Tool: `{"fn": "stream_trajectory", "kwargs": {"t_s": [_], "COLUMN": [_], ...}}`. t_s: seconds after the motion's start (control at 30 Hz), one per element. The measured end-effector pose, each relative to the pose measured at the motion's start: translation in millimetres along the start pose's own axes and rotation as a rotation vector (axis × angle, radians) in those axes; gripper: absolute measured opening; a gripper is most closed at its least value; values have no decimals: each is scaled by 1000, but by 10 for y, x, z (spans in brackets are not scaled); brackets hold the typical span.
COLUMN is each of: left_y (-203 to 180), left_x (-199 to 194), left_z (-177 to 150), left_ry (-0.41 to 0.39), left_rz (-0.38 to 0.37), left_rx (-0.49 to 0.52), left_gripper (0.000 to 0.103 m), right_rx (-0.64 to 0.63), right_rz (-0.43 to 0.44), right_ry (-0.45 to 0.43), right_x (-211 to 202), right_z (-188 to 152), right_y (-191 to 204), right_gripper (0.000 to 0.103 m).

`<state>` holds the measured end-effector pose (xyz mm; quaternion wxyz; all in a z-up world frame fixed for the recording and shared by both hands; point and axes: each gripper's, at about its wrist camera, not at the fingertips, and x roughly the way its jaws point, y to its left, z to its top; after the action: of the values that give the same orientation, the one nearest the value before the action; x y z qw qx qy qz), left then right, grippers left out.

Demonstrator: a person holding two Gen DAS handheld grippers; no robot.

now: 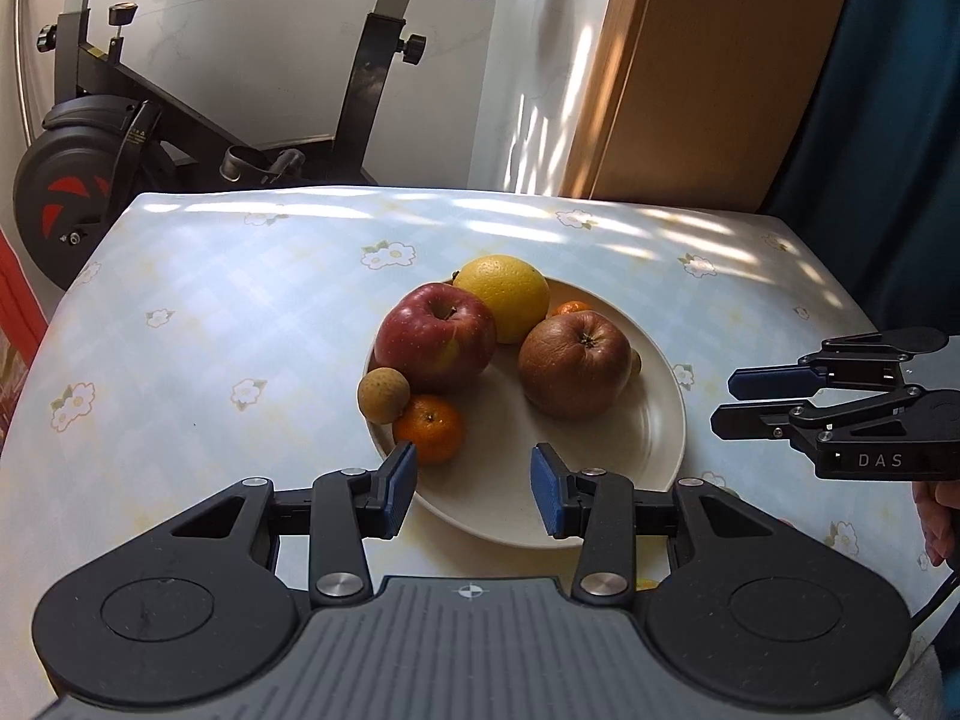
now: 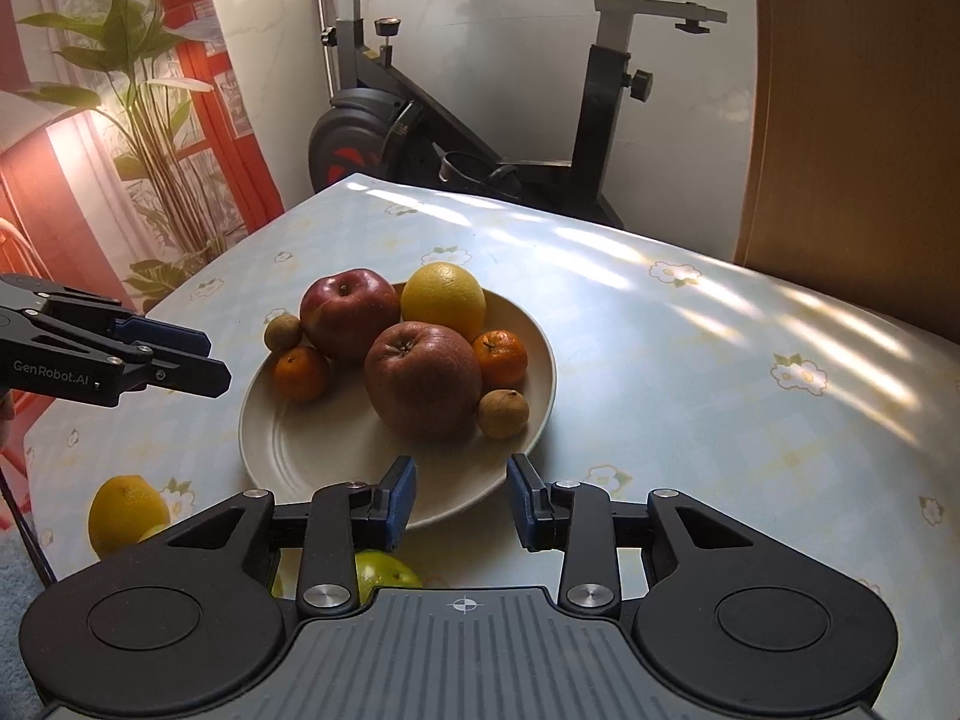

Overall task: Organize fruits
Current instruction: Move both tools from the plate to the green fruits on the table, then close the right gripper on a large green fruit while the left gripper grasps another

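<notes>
A cream plate [image 1: 660, 420] [image 2: 336, 450] on the flowered tablecloth holds a red apple [image 1: 435, 339], a brownish apple [image 1: 573, 363], a yellow citrus [image 1: 504, 294], two mandarins [image 2: 300, 372] [image 2: 501, 359] and two small brown fruits [image 2: 282, 331] [image 2: 503, 414]. My left gripper [image 1: 474, 483] hovers over the plate's near rim, open, with nothing between its blue pads. My right gripper [image 2: 461, 495] stands open and empty over the near rim from the other side. A second yellow citrus [image 2: 126, 513] and a green apple [image 2: 384, 576] lie on the cloth off the plate, near the front edge.
An exercise bike [image 1: 120, 138] stands behind the table's far edge. A wooden panel [image 1: 708, 60] and a dark blue curtain [image 1: 888, 150] rise at the far right. A potted plant [image 2: 150, 120] stands left of the table. A hand [image 1: 936, 516] holds the right gripper.
</notes>
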<state>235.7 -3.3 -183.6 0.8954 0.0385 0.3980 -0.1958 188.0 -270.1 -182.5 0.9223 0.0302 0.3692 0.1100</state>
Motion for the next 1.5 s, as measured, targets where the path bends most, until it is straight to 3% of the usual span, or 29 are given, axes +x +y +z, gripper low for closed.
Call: {"fn": "stream_trajectory", "kwargs": {"t_s": [0.43, 0.7, 0.97, 1.13, 1.5], "left_y": [-76, -156, 16, 85, -90], "left_x": [24, 59, -39, -132, -231], "left_z": [-111, -76, -175, -307, -416], "left_ry": [56, 52, 71, 104, 142], "left_rz": [-47, -62, -65, -94, -169], "left_rx": [-52, -30, -46, -3, 160], "left_gripper": [43, 43, 43, 43, 44], "right_rx": [-29, -1, 26, 27, -11], "right_rz": [22, 37, 61, 85, 58], "right_ry": [60, 78, 91, 99, 62], "right_x": [-52, 23, 104, 146, -11], "right_z": [-374, -392, -385, -394, -339], "right_y": [271, 237, 199, 221, 212], "right_gripper": [46, 46, 49, 43, 42]}}
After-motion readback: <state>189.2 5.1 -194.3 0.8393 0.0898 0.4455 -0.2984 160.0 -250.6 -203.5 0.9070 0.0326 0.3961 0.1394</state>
